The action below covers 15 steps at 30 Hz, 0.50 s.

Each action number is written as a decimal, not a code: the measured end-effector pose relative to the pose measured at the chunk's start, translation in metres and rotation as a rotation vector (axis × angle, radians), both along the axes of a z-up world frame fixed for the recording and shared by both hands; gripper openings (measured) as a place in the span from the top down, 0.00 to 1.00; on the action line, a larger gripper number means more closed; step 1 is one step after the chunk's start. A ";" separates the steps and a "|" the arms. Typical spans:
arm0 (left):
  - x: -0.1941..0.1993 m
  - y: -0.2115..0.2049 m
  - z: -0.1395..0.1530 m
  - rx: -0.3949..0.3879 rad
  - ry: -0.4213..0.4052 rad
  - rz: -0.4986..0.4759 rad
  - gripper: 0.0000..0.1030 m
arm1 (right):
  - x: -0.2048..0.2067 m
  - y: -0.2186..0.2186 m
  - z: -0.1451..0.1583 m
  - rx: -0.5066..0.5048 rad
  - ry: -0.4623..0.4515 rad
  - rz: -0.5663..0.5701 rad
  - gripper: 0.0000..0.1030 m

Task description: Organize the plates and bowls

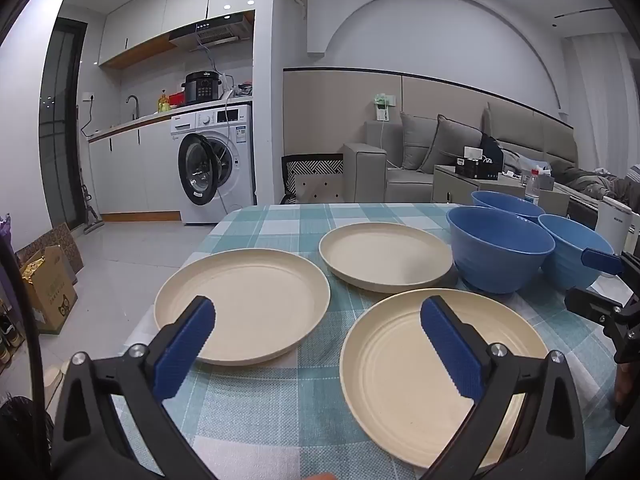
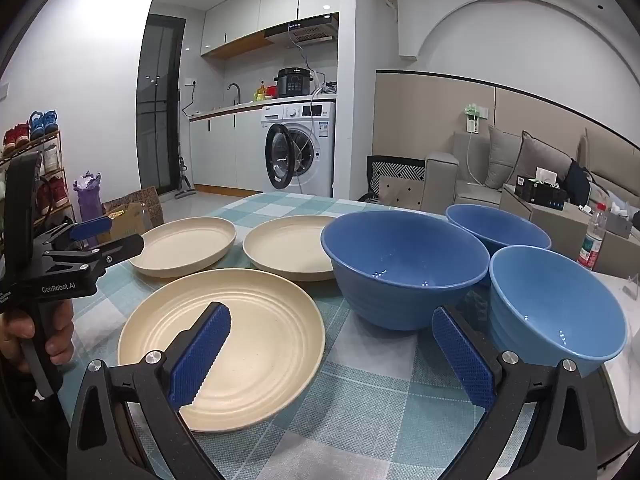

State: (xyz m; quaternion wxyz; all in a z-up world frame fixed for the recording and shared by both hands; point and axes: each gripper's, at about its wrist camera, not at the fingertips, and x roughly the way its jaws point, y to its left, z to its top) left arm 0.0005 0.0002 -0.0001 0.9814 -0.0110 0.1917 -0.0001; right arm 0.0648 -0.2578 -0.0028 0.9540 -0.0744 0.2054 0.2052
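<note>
Both grippers wide, empty: left gripper (image 1: 318, 344) has the near plate (image 1: 400, 380) at its 1 o'clock, closer than right gripper (image 2: 332, 354), which faces the bowls (image 2: 404, 268) at 12.

Table under a teal-and-white checked tablecloth (image 1: 280, 412). Directly on the cloth: three cream plates, near-left (image 1: 242, 306), near-right (image 1: 404, 384) and far (image 1: 386, 256), all apart from one another. To their right, three blue bowls, upright: large front bowl (image 2: 404, 264), rear bowl (image 2: 498, 226), right bowl (image 2: 556, 308), clustered close together.
</note>
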 end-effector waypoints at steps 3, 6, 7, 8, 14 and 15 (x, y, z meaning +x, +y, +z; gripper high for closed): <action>-0.001 0.000 0.000 -0.002 -0.008 0.000 0.00 | 0.000 0.000 0.000 0.002 -0.007 0.001 0.00; 0.000 0.000 0.000 0.000 -0.007 0.001 0.00 | 0.000 0.000 0.000 0.001 -0.007 0.000 0.00; 0.000 0.000 0.000 0.000 -0.007 0.001 0.00 | 0.000 0.000 0.000 0.002 -0.006 0.000 0.00; 0.000 0.000 0.000 0.000 -0.006 0.001 0.00 | 0.000 0.000 0.000 0.002 -0.006 0.000 0.00; 0.000 0.000 0.000 0.001 -0.006 0.000 0.00 | 0.000 0.000 0.000 0.004 -0.006 0.000 0.00; 0.000 0.000 0.000 0.000 -0.006 0.000 0.00 | 0.000 0.000 0.000 0.003 -0.005 0.000 0.00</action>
